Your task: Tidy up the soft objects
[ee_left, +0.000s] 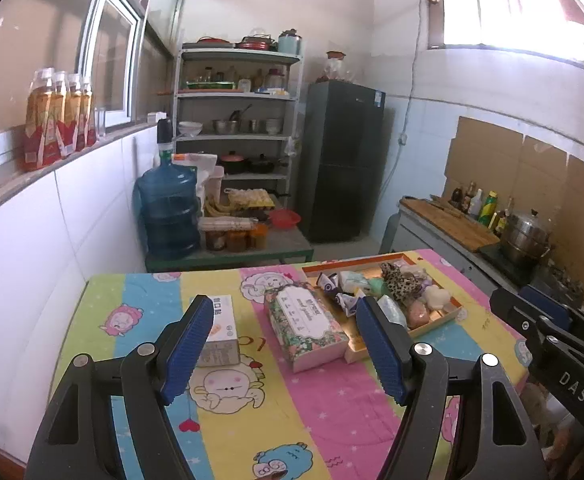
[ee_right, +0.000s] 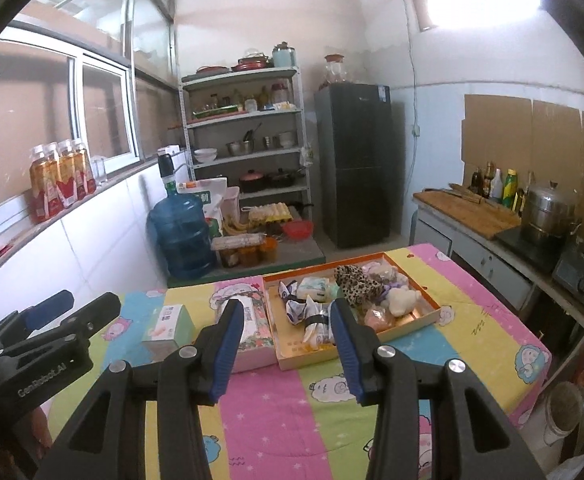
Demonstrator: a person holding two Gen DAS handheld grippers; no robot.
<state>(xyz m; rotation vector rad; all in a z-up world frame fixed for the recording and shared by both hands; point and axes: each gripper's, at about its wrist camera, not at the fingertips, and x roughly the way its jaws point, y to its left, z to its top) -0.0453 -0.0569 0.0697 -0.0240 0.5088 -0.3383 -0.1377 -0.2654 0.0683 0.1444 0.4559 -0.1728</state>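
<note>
Our left gripper [ee_left: 283,348] hangs with jaws spread, empty, above the table [ee_left: 332,400]. Ahead lie a small box [ee_left: 221,332], then a floral tissue box [ee_left: 306,326], then the orange-rimmed tray [ee_right: 428,312] of soft objects [ee_right: 358,282] — perhaps scrunchies and sponges. Our right gripper [ee_right: 285,348] is spread too, empty.

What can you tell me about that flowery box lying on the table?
The floral box is a long cardboard-looking carton, printed with small flowers, with a pale label on top. It lies flat and closed on the cartoon-print tablecloth, beside the orange-rimmed tray, seemingly touching it. Neither gripper touches it.
</note>
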